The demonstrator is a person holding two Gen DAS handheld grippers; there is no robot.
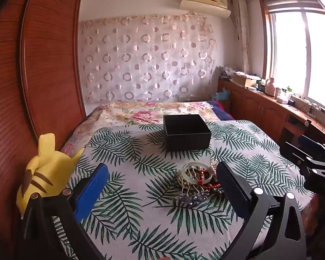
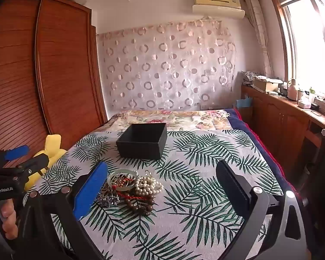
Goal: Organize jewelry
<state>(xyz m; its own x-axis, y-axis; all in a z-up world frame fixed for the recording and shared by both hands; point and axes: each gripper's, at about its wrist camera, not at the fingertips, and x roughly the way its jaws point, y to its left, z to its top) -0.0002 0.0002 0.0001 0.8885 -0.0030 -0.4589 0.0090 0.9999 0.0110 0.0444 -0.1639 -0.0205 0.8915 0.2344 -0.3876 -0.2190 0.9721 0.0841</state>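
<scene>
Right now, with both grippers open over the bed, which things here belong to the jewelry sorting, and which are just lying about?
For the job:
- jewelry pile: pale bangle, pearl strand, brown beads
- black box, open, nothing visible inside

Lying about:
- yellow plush toy
- clutter on the window counter

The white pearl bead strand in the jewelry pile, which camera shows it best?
The right wrist view: the white pearl bead strand lies fully exposed there. In the left wrist view, the left gripper's black finger hides most of it, leaving a few beads.

Daylight from window [image 1: 303, 54] at right, overexposed; fisheye-warped edges.
</scene>
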